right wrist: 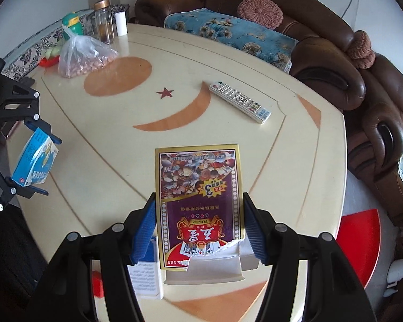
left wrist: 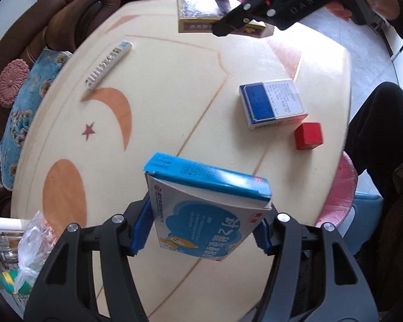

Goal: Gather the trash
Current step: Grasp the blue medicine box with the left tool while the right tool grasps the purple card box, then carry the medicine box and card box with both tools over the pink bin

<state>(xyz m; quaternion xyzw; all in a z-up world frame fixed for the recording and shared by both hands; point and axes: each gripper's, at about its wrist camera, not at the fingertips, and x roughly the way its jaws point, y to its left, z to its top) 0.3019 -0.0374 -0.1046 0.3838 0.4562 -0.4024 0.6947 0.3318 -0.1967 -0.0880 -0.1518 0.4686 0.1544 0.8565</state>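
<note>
My left gripper point(left wrist: 201, 230) is shut on a blue-and-white medicine box point(left wrist: 207, 206), lifted above the cream table point(left wrist: 174, 94). My right gripper point(right wrist: 198, 230) is shut on a purple-and-gold poker card box point(right wrist: 198, 201) with a torn flap, also held off the table. Each wrist view shows the other gripper: the right gripper point(left wrist: 241, 18) with the card box point(left wrist: 201, 13) at the top, the left gripper point(right wrist: 37, 158) with the medicine box point(right wrist: 35, 161) at the left edge. A second blue-and-white box point(left wrist: 272, 103) and a red cube point(left wrist: 308, 136) lie on the table.
A remote control point(right wrist: 240, 102) lies near the sofa side. A plastic bag of nuts point(right wrist: 80, 56), a glass jar point(right wrist: 104, 21), a white cup point(right wrist: 121, 23) and a green bottle point(right wrist: 72, 24) stand at one corner. A pink-lined bin point(left wrist: 338, 193) sits by the table edge, beside a person's leg point(left wrist: 376, 134). A brown sofa point(right wrist: 335, 61) wraps around.
</note>
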